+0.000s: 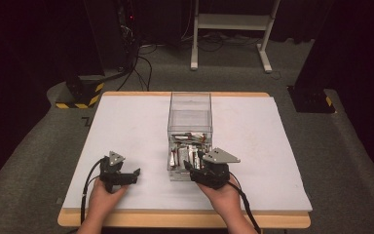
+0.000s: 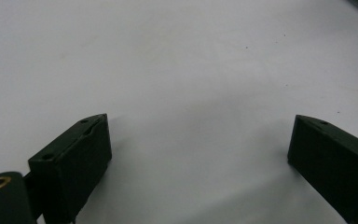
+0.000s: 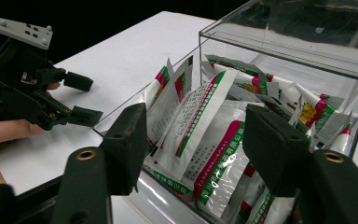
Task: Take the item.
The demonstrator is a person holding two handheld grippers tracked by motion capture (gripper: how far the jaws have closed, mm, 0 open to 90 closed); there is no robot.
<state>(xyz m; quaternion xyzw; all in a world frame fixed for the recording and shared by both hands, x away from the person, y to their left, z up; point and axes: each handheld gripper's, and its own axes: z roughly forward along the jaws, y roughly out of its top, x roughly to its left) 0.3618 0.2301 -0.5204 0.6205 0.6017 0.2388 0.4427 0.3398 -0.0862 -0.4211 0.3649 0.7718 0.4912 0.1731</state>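
High view first: the clear acrylic box (image 1: 189,134) sits mid-table on the white table cover (image 1: 126,122), its near half stuffed with white sachets with green and magenta stripes (image 1: 187,155). The right gripper (image 1: 197,165) is parked at the box's 5 o'clock corner, nose touching or just shy of the rim. The left gripper (image 1: 132,174) rests on the cover over at the box's 8 o'clock, well apart from it.

Left gripper view: jaws spread wide, bare white cover between them, holding nothing.

Right gripper view: jaws spread here too, framing the standing sachets (image 3: 205,140) just past the box's near wall (image 3: 135,177). The other gripper (image 3: 77,98) shows off at 9 o'clock, also open.

What I'd worry about: those packets are jammed together and leaning every which way, so closing on one probably pinches two, or drags neighbours out over the rim. The lower jaw also looks close to the acrylic edge, so dipping in at this angle could clip the wall and shove the whole box, since the left gripper isn't bracing it.
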